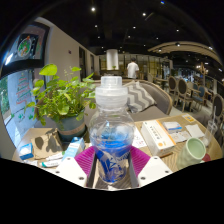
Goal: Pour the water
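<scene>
Evidently I had the water bottle point(111, 130) in my hand-held gripper point(111, 160) — its two fingers were closed in on the lower body of the bottle, the magenta pads point(86, 158) pressed against the blue label from either side, so the opening was only as wide as the bottle itself. The bottle stood upright between the fingers, dead ahead at twelve o'clock, and its white cap point(111, 93) looked to be on. Whether its base rested on the tabletop point(160, 135) or was lifted clear I could not tell, since the fingers hid it.

At about four o'clock from the bottle, well apart, sat a pale green cup point(192, 150) on the tabletop — I took that as the likely target for the water. Printed cards point(168, 129) lay between the bottle and the cup. At ten o'clock a potted plant point(62, 98) stood near the bottle, with a small box point(44, 142) in front of it.

As for progress, I judged the task barely begun: the grasp was made, but nothing had been tilted, and I could not see inside the cup. What remained was dealing with the cap if it was truly sealed, carrying the bottle across to the cup, and tipping it.
</scene>
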Demonstrator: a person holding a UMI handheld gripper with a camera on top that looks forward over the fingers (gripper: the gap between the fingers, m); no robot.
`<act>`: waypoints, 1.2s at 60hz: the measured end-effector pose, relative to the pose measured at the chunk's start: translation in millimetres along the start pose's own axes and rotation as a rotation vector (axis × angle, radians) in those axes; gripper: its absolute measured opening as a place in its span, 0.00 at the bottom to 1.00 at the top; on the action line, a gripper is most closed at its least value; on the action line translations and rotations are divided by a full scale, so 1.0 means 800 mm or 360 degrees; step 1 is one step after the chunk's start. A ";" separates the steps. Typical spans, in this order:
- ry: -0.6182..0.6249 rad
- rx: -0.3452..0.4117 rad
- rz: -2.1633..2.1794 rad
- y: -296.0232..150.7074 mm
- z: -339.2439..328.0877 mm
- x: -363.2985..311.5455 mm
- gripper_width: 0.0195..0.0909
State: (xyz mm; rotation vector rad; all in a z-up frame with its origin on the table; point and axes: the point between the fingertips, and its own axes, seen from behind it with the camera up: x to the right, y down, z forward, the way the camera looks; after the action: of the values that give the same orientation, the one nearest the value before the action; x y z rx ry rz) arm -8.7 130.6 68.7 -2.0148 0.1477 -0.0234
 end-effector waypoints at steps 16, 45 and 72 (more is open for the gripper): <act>-0.0032 -0.0021 -0.0033 -0.009 -0.017 -0.006 0.19; -0.0791 0.0036 0.1420 -0.162 -0.130 -0.008 0.19; -0.1154 -0.0084 0.3184 -0.138 -0.097 0.143 0.19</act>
State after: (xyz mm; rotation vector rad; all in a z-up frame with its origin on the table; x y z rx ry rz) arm 108.7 94.9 196.4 -1.0082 1.5282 1.8499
